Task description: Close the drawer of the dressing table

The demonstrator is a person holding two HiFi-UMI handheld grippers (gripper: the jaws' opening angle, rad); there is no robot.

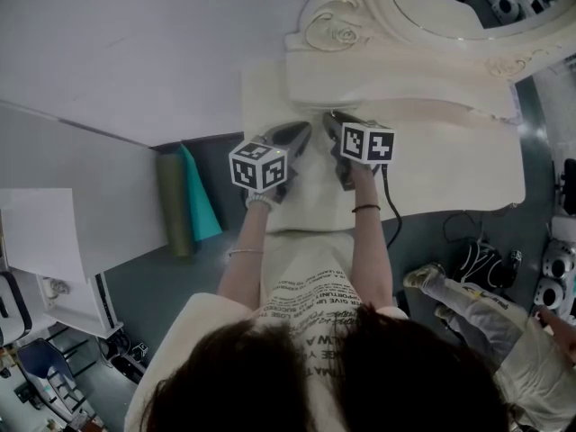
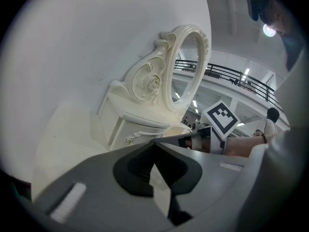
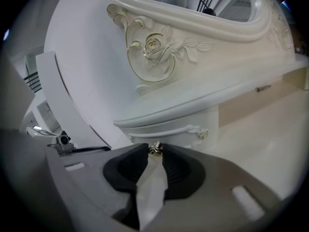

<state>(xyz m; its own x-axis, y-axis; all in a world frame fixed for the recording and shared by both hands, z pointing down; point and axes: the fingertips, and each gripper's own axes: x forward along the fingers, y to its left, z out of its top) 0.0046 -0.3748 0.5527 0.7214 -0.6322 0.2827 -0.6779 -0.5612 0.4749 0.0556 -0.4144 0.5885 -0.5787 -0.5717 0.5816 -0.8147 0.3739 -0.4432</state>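
Note:
The cream dressing table carries a small curved drawer under the carved rose base of its mirror. A small metal drawer knob sits between the tips of my right gripper, which is shut on it. In the head view the right gripper points at that drawer unit. My left gripper hangs just left of it, shut with nothing in it, and looks along the tabletop toward the drawer unit. How far out the drawer stands I cannot tell.
The oval mirror in its ornate frame rises behind the drawer unit. A white wall panel borders the table on the left. Teal and olive rolls lie on the floor at the left. Another person's legs and cables are at the right.

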